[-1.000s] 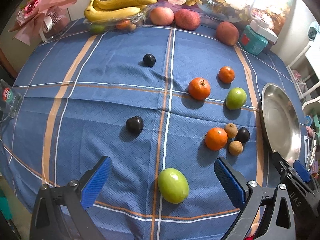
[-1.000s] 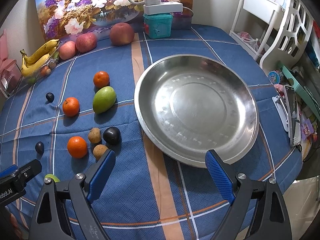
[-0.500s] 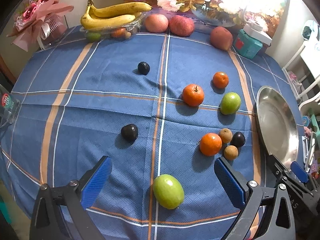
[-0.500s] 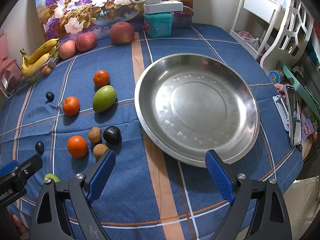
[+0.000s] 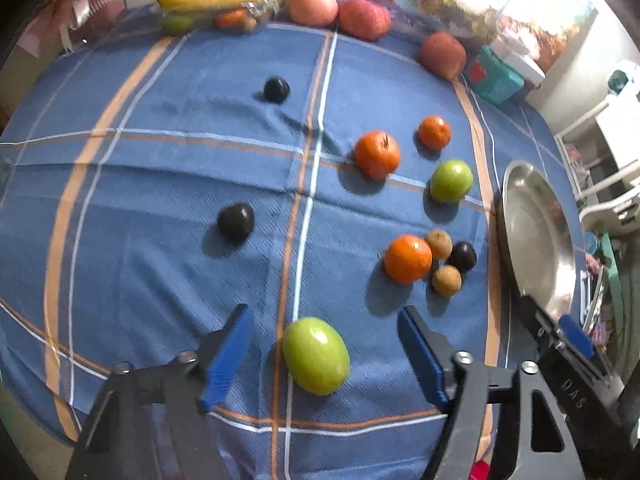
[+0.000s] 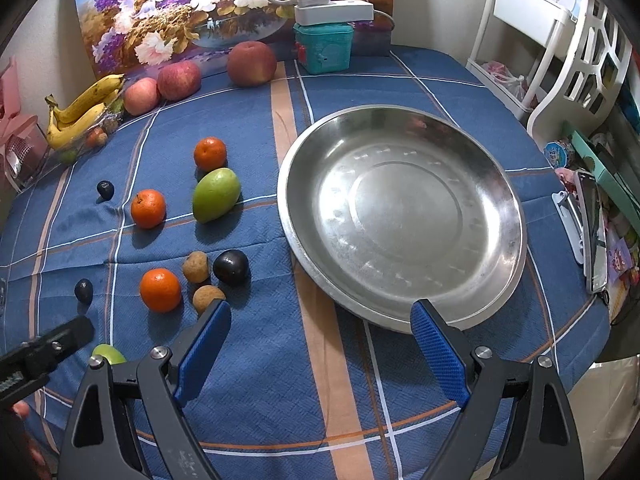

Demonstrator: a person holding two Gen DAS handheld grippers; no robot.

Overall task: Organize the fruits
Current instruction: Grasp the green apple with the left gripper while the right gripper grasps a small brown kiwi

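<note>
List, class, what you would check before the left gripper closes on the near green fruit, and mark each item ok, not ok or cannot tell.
1. left gripper open wide enough for the fruit: ok, the jaws stand apart on either side of it.
2. near green fruit centred between the fingers: ok, roughly midway.
3. Fingers down at the fruit's height: cannot tell from these views.
4. Neighbours clear of the grasp: ok, the nearest orange lies well apart.
5. steel plate free to receive fruit: ok, nothing lies in it.
6. right gripper out of the way: ok, open and empty beside the plate.
</note>
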